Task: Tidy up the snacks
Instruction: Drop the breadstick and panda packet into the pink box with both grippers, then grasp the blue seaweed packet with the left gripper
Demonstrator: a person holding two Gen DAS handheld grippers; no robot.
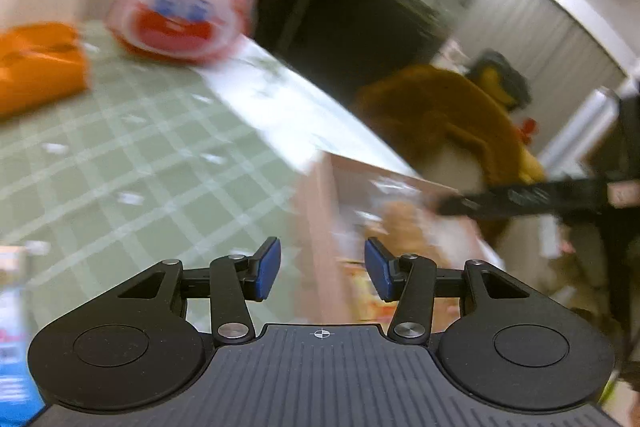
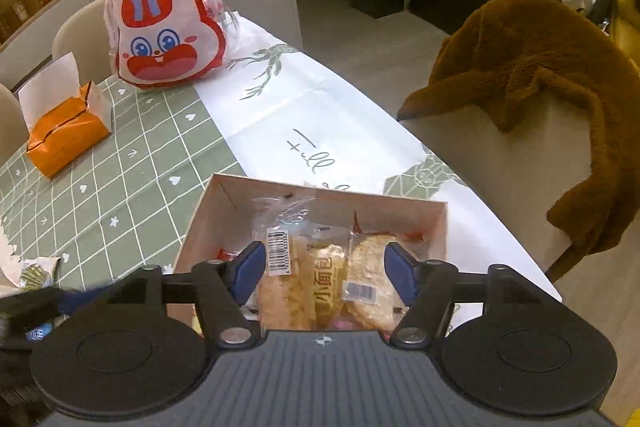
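item: cardboard box (image 2: 320, 227), lower centre of the right wrist view, on the table's white cloth (image 2: 312, 115), already holding several wrapped bread snacks (image 2: 320, 275), so part of the sorting looks done. right gripper (image 2: 324, 269) hangs over the box, fingers spread wide with nothing pinched; left gripper (image 1: 322, 271) likewise spread and empty, its view blurred. still outside the box: rabbit-face bag (image 2: 166, 35) upper left, orange tissue pack (image 2: 66, 135) at left on the green checked cloth (image 2: 132, 163), and unclear wrappers at the lower left edge.
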